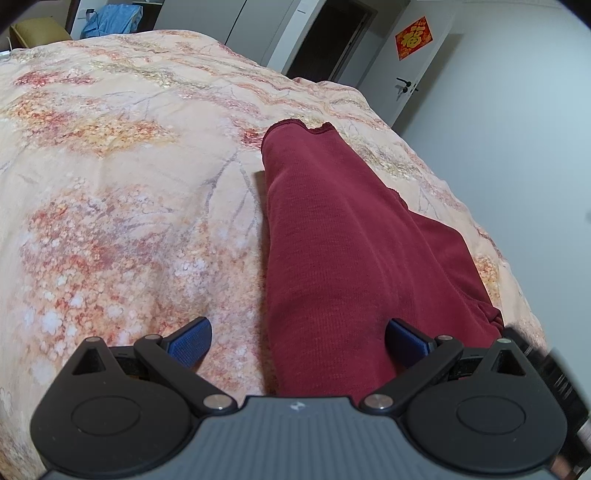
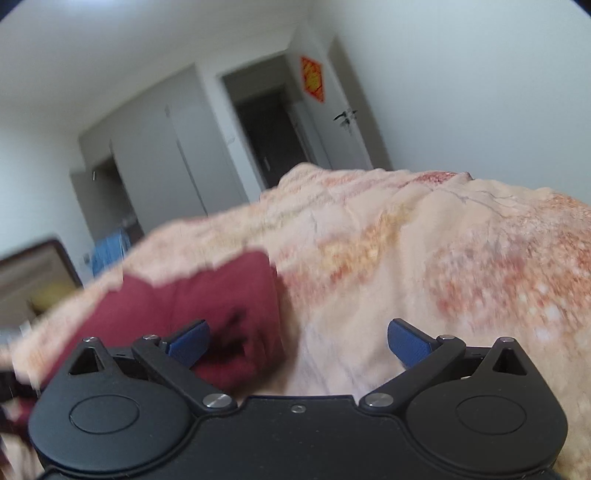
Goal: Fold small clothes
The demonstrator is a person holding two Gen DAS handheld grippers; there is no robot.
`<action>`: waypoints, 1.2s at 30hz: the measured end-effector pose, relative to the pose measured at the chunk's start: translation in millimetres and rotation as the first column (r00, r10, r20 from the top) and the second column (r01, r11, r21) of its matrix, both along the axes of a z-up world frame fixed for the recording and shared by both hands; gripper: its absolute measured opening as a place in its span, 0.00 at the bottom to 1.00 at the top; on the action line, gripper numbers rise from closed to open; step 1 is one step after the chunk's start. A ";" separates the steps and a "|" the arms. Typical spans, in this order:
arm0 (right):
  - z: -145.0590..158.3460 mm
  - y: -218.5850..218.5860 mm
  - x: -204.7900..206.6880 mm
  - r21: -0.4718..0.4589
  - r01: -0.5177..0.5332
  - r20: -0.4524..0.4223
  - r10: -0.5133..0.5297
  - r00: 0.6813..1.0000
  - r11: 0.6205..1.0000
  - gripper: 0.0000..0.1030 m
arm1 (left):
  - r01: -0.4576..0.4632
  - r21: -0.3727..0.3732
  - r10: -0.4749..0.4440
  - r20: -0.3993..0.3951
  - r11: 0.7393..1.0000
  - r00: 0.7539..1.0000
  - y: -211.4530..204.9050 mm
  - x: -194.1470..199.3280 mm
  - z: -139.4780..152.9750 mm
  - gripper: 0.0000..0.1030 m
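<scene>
A dark red knit garment [image 1: 332,251] lies folded lengthwise on the floral bedspread [image 1: 122,184], running away from me as a long strip. My left gripper [image 1: 299,339] hangs open just above its near end, blue pads [image 1: 192,341] wide apart, with the cloth's left edge between them and neither pad touching it. In the right wrist view the same red garment [image 2: 192,306] shows to the left, blurred. My right gripper [image 2: 299,341] is open wide over the bedspread [image 2: 424,280], its left pad [image 2: 190,343] over the garment's edge, nothing held.
The bed's right edge [image 1: 491,236] drops off beside the garment, with a pale floor beyond. A white door with a red paper sign [image 1: 413,37] and a dark doorway [image 1: 328,40] stand past the bed. Blue cloth [image 1: 110,20] hangs at the far left.
</scene>
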State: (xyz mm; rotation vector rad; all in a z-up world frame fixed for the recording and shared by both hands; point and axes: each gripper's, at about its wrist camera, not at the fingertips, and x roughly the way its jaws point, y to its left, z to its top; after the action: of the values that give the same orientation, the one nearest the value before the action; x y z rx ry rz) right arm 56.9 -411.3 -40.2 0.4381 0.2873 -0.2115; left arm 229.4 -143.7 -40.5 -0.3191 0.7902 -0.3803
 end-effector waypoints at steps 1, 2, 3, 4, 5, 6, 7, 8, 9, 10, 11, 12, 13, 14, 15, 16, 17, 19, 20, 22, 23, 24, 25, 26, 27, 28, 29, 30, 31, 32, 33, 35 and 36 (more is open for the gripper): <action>5.3 -2.9 6.4 0.000 0.008 -0.001 -0.008 1.000 1.000 0.99 | -0.002 -0.003 0.002 0.002 1.000 1.000 1.4 -0.7 -0.6 0.99; 10.3 -5.3 14.2 -0.012 0.027 -0.013 -0.027 1.000 1.000 0.99 | -0.003 -0.006 0.003 0.003 1.000 1.000 3.2 -1.3 -1.1 0.99; 14.2 -8.0 23.1 -0.027 0.047 -0.032 -0.047 0.998 0.999 0.99 | -0.004 -0.010 0.004 0.004 1.000 1.000 5.2 -1.9 -1.5 0.98; 16.7 -11.1 32.9 -0.039 0.059 -0.063 -0.061 0.996 0.998 0.99 | -0.004 -0.015 0.004 0.005 1.000 1.000 7.3 -2.4 -1.5 0.98; 17.4 -14.1 43.7 -0.043 0.064 -0.107 -0.069 0.992 0.997 0.99 | -0.006 -0.021 0.006 0.004 1.000 1.000 9.7 -2.8 -1.7 0.98; 15.8 -17.3 52.3 -0.039 0.064 -0.152 -0.069 0.986 0.997 0.99 | -0.006 -0.029 0.007 0.003 1.000 1.000 12.3 -3.0 -2.1 0.98; 12.7 -19.8 57.6 -0.025 0.052 -0.186 -0.056 0.981 0.998 0.99 | -0.008 -0.038 0.008 0.001 0.999 1.000 14.8 -3.4 -2.5 0.98; 10.4 -19.6 58.6 -0.011 0.027 -0.191 -0.029 0.981 1.000 0.99 | -0.012 -0.046 0.012 -0.002 0.999 1.000 16.9 -3.3 -2.8 0.98; 8.1 -16.4 54.7 -0.013 0.004 -0.181 -0.006 0.983 1.000 0.99 | -0.013 -0.051 0.013 -0.004 0.999 1.000 18.0 -3.1 -3.0 0.97; 6.4 -10.7 50.8 -0.036 -0.021 -0.177 0.014 0.984 0.999 0.99 | -0.011 -0.052 0.011 -0.005 0.999 1.000 18.6 -2.8 -3.0 0.97; 4.0 -3.6 47.4 -0.075 -0.045 -0.188 0.030 0.982 0.996 0.99 | -0.009 -0.050 0.008 -0.005 0.999 1.000 18.6 -2.5 -3.1 0.97; 0.5 3.6 43.6 -0.116 -0.061 -0.202 0.036 0.979 0.991 0.99 | -0.007 -0.050 0.007 -0.005 0.999 1.000 18.7 -2.2 -3.2 0.97; -3.3 9.3 38.8 -0.149 -0.072 -0.207 0.040 0.977 0.986 0.99 | -0.007 -0.050 0.007 -0.005 0.999 1.000 18.8 -2.2 -3.4 0.97; -7.0 12.5 33.6 -0.163 -0.078 -0.206 0.043 0.978 0.984 0.99 | -0.006 -0.049 0.005 -0.005 0.999 1.000 18.7 -2.1 -3.5 0.97; -10.0 13.4 29.2 -0.162 -0.079 -0.203 0.045 0.978 0.984 0.99 | -0.003 -0.047 0.002 -0.004 0.999 1.000 19.0 -2.1 -3.7 0.97; -12.4 12.9 25.8 -0.155 -0.080 -0.201 0.047 0.978 0.985 0.99 | 0.000 -0.047 0.000 -0.003 0.999 1.000 19.3 -2.1 -4.0 0.97; -13.7 12.3 23.5 -0.151 -0.078 -0.199 0.047 0.979 0.985 0.99 | 0.000 -0.048 0.000 -0.003 0.999 1.000 19.8 -2.4 -4.3 0.97; -13.9 13.9 19.9 -0.154 -0.071 -0.199 0.040 0.979 0.986 0.99 | -0.002 -0.052 0.001 -0.003 0.999 1.000 20.9 -2.5 -4.4 0.97; -14.4 16.1 18.8 -0.160 -0.068 -0.202 0.035 0.979 0.985 0.99 | -0.003 -0.052 0.003 -0.003 0.999 1.000 21.3 -2.6 -4.2 0.97; -15.7 22.0 16.3 -0.189 -0.068 -0.215 0.027 0.976 0.980 0.99 | -0.005 -0.053 0.005 -0.002 0.999 1.000 22.5 -3.7 -4.3 0.97; -17.9 24.9 16.0 -0.213 -0.075 -0.231 0.025 0.973 0.974 0.99 | -0.005 -0.054 0.005 -0.001 0.999 1.000 23.1 -4.2 -4.3 0.97; -19.4 29.0 13.5 -0.245 -0.081 -0.234 0.022 0.972 0.966 0.99 | -0.006 -0.054 0.006 -0.001 0.999 1.000 23.9 -4.9 -4.3 0.97; -19.6 32.2 9.8 -0.264 -0.081 -0.231 0.019 0.973 0.961 0.99 | -0.006 -0.056 0.006 -0.001 0.998 1.000 25.1 -5.7 -4.4 0.97; -19.1 32.5 7.1 -0.262 -0.080 -0.223 0.020 0.975 0.962 0.99 | -0.005 -0.057 0.005 -0.001 0.998 1.000 25.7 -5.7 -4.4 0.97; -17.6 31.1 4.1 -0.246 -0.079 -0.212 0.025 0.977 0.966 0.99 | -0.005 -0.057 0.005 -0.001 0.998 1.000 25.7 -5.9 -4.2 0.97; -15.5 28.2 1.7 -0.223 -0.075 -0.199 0.030 0.980 0.972 0.99 | -0.004 -0.059 0.004 -0.002 0.998 1.000 26.0 -6.0 -4.2 0.97; -12.8 24.5 -0.6 -0.196 -0.067 -0.183 0.031 0.983 0.978 0.99 | -0.003 -0.060 0.003 -0.002 0.998 1.000 26.2 -6.2 -4.2 0.97; -10.1 20.7 -3.0 -0.168 -0.059 -0.163 0.032 0.986 0.984 0.99 | -0.003 -0.059 0.003 -0.002 0.998 1.000 26.3 -6.2 -4.2 0.97; -7.0 17.3 -4.8 -0.142 -0.055 -0.145 0.034 0.989 0.988 0.99 | -0.003 -0.058 0.002 -0.002 0.998 1.000 26.4 -6.2 -4.3 0.97; -4.2 14.5 -6.2 -0.121 -0.055 -0.128 0.039 0.991 0.991 0.99 | -0.003 -0.059 0.002 -0.002 0.998 1.000 26.4 -6.2 -4.3 0.97; -1.8 13.3 -6.9 -0.106 -0.057 -0.116 0.045 0.992 0.993 0.99 | -0.002 -0.060 0.002 -0.002 0.998 1.000 26.8 -6.3 -4.4 0.97; -2.3 12.1 -5.4 -0.091 -0.067 -0.123 0.056 0.991 0.994 0.99 | -0.002 -0.059 0.002 -0.001 0.998 1.000 26.5 -6.3 -4.3 0.97; -4.8 12.8 -3.0 -0.089 -0.073 -0.141 0.060 0.988 0.993 0.99 | -0.002 -0.059 0.002 -0.001 0.998 1.000 26.5 -6.5 -4.5 0.97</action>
State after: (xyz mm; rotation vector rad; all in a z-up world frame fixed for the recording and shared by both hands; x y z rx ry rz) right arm 53.9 -398.5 -45.0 0.3207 0.4251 -0.1890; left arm 222.9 -117.2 -45.0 -0.3756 0.7803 -0.4022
